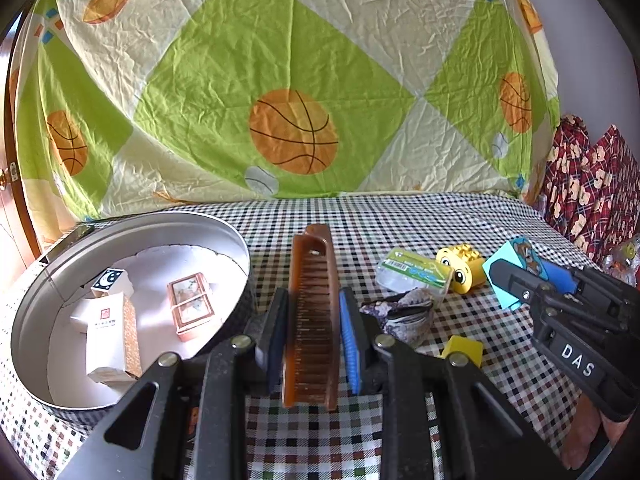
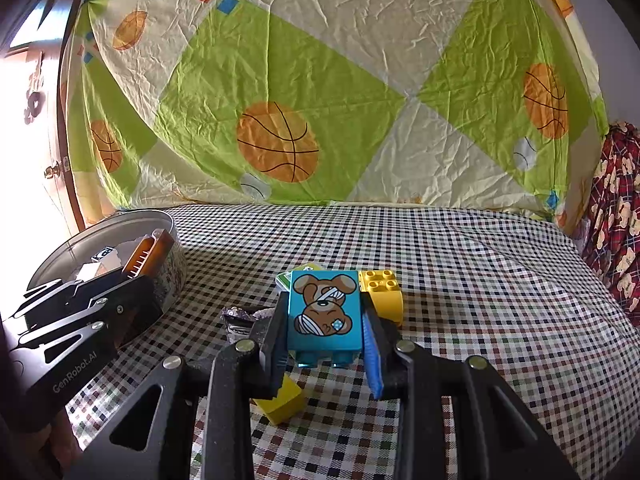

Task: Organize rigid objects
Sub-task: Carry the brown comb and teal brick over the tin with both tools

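- "DAS" is read on the right gripper (image 1: 516, 280); "GenRobot.AI" on the left gripper (image 2: 132, 276).
- Three small printed cardboard boxes (image 1: 108, 332) are held in the round grey metal tin (image 1: 36, 304) on the checked bench (image 2: 460, 280).
- A brown plastic comb (image 1: 310, 320) is pinched by the left fingers (image 1: 350, 340) beside the tin.
- A blue bear-printed toy brick (image 2: 324, 312) is pinched by the right fingers (image 2: 372, 352) above the bench.
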